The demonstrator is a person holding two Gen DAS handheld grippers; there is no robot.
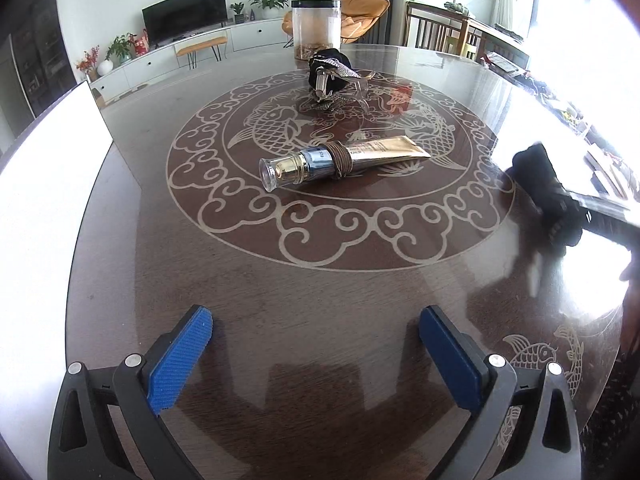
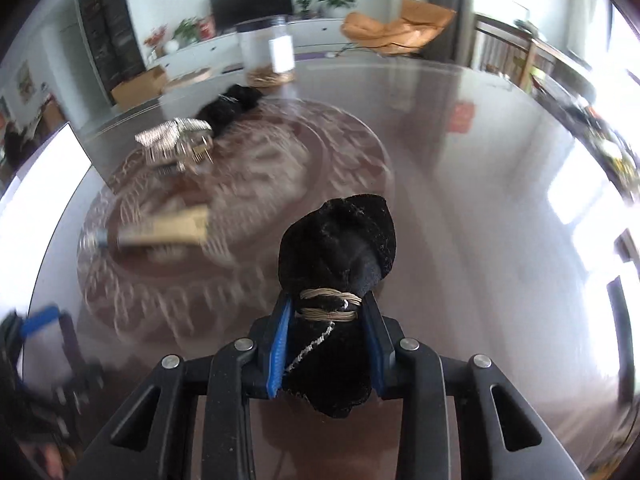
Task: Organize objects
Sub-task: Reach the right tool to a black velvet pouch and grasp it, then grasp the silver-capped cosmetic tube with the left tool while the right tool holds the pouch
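The right claw [image 2: 326, 316] is clamped on a black velvet pouch [image 2: 340, 256], its 2 blue pads [image 2: 280, 344] pressing the pouch just below the tan cord [image 2: 329, 298] wound around its neck. The pouch's gathered top bulges out past the fingertips, and its lower end hangs back between the fingers, hiding the inner face of the right-side pad. Whether the pouch touches the worktop [image 2: 460, 208] cannot be told from this view.

The right wrist view is smeared by motion: the engraved ring pattern on the worktop blurs into streaks, and a gold tube [image 2: 168, 228] lying there shows only as a pale bar. A silver hair clip [image 2: 176, 142] and a second black pouch [image 2: 232, 106] beyond it are soft but recognisable, with a clear jar [image 2: 268, 52] further back.

In the left wrist view the left claw [image 1: 316, 334] hangs wide open over bare worktop [image 1: 320, 288], nothing between its blue pads [image 1: 180, 360]. The tube [image 1: 384, 152] lies on the koi engraving touching a capped bottle [image 1: 296, 168], the 2 bound together by a coil of brown cord [image 1: 340, 158]. At the right edge the held pouch [image 1: 536, 168] and right claw appear only as a dark blur against window glare.
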